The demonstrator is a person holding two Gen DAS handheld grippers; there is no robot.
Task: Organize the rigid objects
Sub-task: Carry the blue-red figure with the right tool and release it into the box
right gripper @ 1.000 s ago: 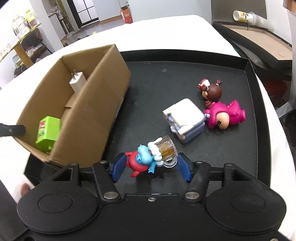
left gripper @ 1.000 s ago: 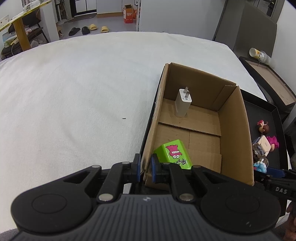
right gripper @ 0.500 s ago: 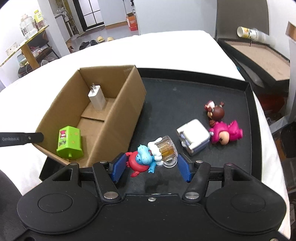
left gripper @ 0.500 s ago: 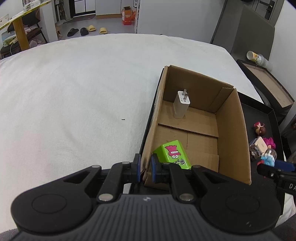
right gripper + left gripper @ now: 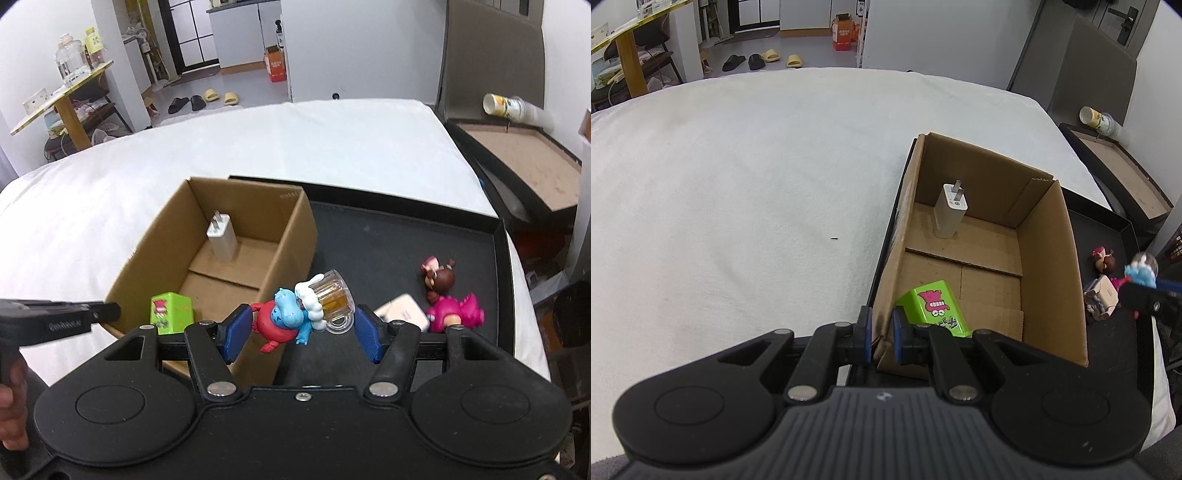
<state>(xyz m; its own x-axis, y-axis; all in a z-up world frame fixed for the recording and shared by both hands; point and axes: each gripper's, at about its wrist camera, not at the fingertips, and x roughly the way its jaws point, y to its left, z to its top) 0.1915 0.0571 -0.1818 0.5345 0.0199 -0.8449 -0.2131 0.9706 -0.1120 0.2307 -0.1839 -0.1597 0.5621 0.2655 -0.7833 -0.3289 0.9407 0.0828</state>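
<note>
Blue figurine pinched by right hand-held gripper; left clamps cardboard box.

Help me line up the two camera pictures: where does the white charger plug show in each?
Left wrist view: the white charger plug stands upright at the far end of the cardboard box, right of centre in the picture.
Right wrist view: the plug stands at the box's far end, left of centre.
Shared landmark: the green block at the near end of the same box.
</note>
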